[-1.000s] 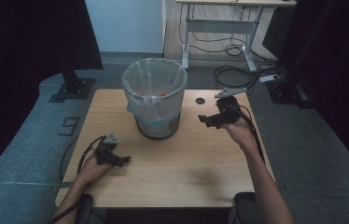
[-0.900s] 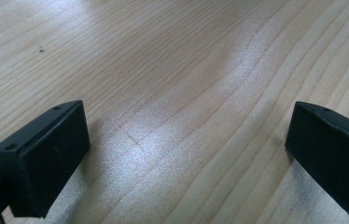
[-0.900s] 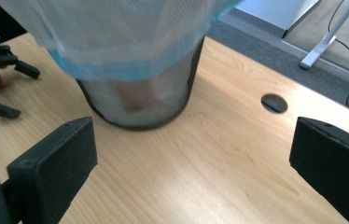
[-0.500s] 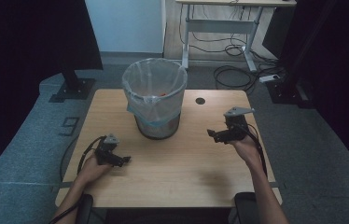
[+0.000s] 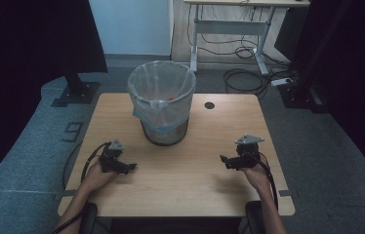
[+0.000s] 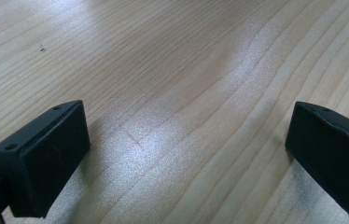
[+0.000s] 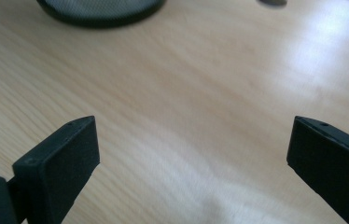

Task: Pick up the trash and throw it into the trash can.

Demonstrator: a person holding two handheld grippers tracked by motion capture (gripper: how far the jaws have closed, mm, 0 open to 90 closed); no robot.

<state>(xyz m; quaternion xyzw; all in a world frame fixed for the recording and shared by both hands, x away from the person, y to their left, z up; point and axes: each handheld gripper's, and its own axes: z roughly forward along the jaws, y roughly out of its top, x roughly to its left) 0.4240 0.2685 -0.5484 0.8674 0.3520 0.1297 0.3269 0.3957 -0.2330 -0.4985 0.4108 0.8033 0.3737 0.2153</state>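
We rest both hands: left gripper and right gripper spread, empty, bin ahead between them; likely finished.

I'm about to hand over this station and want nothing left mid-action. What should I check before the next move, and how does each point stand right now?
1. Left gripper open with nothing between its jaws: ok, the left gripper view shows bare wood between them.
2. Right gripper open and unloaded: ok, same in the right gripper view.
3. Both grippers apart from the bin: ok, bare table lies between.
4. Bin upright, liner over the rim: ok.
5. What the reddish bit inside the bin is: cannot tell.
6. Cables trailing off the table edge without snagging: cannot tell.
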